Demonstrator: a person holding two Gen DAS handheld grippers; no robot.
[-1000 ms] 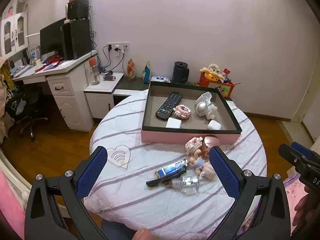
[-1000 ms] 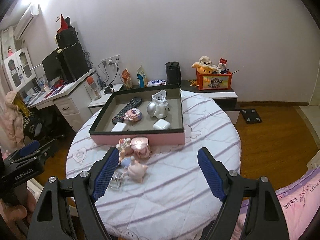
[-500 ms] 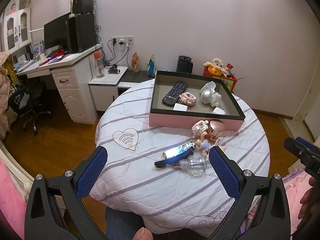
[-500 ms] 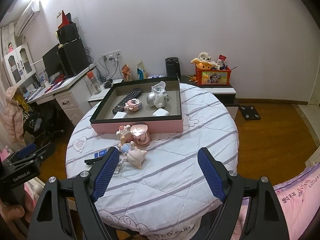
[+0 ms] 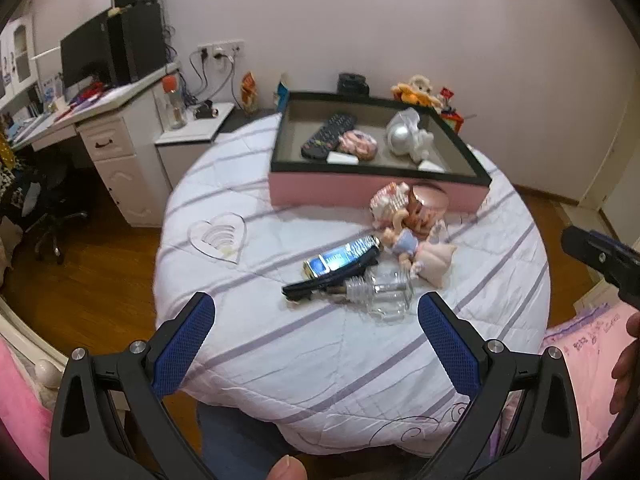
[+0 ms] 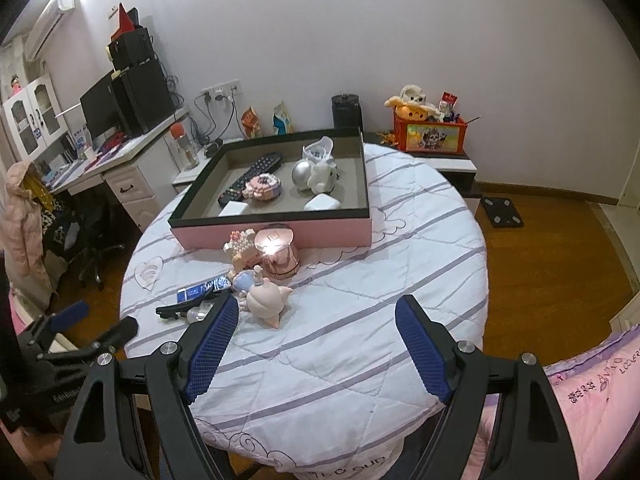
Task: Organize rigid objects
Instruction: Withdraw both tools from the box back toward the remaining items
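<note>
Both grippers stand wide open and hold nothing. The left gripper (image 5: 316, 322) hangs over the near part of the table (image 5: 280, 352), and just ahead of its fingers, a little toward the right one, lies the loose pile: a clear bottle (image 5: 380, 292) on its side, a black clip (image 5: 332, 276) touching it, a blue packet (image 5: 340, 254) lying against the clip, then a doll (image 5: 404, 246) and a pink pig (image 5: 434, 260). Farther ahead sits the tray (image 5: 376, 190), already holding a remote (image 5: 328, 135) and other small things. The right gripper (image 6: 316, 326) has the pig just beyond its left finger and bare cloth between its pads; a jar (image 6: 280, 251) stands farther on, against the tray's pink wall. The risks, as I judge them, come from crowding. The bottle is round and smooth, so pads closing off-centre could squirt it sideways or roll it toward the table edge. Clip, packet and bottle touch, so a grab for one may drag or pinch another. The quilted cloth could bunch under a low finger. And both grippers face the same pile, so they could collide.
</note>
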